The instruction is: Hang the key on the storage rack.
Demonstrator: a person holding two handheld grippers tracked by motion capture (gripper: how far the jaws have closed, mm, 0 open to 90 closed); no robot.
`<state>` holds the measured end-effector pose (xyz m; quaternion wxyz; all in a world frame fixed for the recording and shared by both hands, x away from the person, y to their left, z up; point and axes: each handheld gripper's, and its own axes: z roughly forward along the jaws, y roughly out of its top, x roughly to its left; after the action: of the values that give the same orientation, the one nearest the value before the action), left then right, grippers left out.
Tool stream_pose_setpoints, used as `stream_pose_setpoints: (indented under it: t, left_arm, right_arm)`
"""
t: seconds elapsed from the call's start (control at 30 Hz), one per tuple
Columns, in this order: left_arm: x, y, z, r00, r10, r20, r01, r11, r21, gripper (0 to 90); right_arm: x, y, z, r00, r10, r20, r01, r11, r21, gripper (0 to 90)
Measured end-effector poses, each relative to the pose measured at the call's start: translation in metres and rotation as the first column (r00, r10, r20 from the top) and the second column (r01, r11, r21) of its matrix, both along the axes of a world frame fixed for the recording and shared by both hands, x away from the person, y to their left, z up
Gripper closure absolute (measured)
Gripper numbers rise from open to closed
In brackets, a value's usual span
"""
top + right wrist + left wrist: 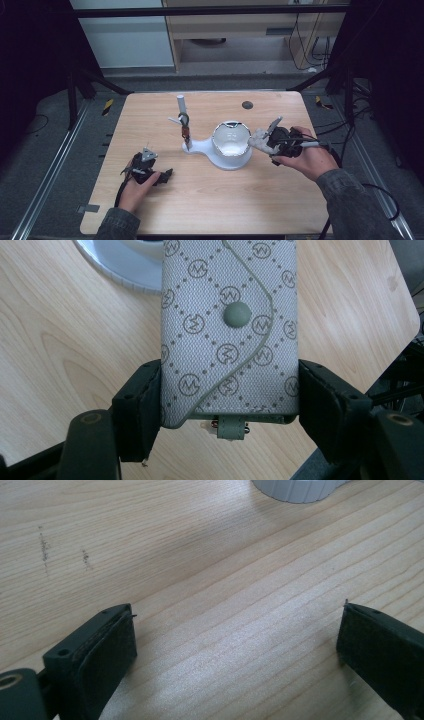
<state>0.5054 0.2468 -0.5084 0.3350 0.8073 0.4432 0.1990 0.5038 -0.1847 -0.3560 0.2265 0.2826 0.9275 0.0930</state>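
I am holding a grey patterned key pouch [227, 335] in my right tongs [230, 410], the pads pressing on its two long edges near the tab end, its snap flap facing up. My left tongs [235, 645] are resting on the table [210, 200] with the jaws standing wide apart and nothing between them. As I judge it, I am in the carrying step: the pouch is hanging clear of the wood just beside the white bowl [231, 142], which is sitting on the stand's base. Ahead of it the white stand [183, 120] is rising with a peg and something dark already hanging there. The next move, I think, calls for lining up the pouch's loop with that peg, slowly. Beyond the pale wooden table, dark frame bars, cables and a cupboard [240, 30] are standing.
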Motion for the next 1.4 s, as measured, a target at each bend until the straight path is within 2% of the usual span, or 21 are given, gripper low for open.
stream_pose_setpoints:
  t: [0.37, 0.97, 1.4]
  left_arm:
    - [0.000, 0.000, 0.000, 1.0000, 0.002, 0.001, -0.002, 1.0000, -0.003, 1.8]
    - [0.000, 0.000, 0.000, 1.0000, -0.001, 0.001, 0.001, 1.0000, 0.000, 1.7]
    - [0.000, 0.000, 0.000, 1.0000, -0.001, 0.000, 0.001, 1.0000, 0.001, 1.7]
  right_arm:
    - [0.008, 0.018, 0.007, 0.9991, 0.039, -0.019, -0.039, 0.999, -0.017, 31.0]
    - [0.019, 0.050, -0.001, 0.9938, 0.094, -0.059, -0.096, 0.995, -0.029, 31.1]
    - [0.024, 0.062, -0.001, 0.9917, 0.111, -0.065, -0.113, 0.993, -0.031, 31.1]
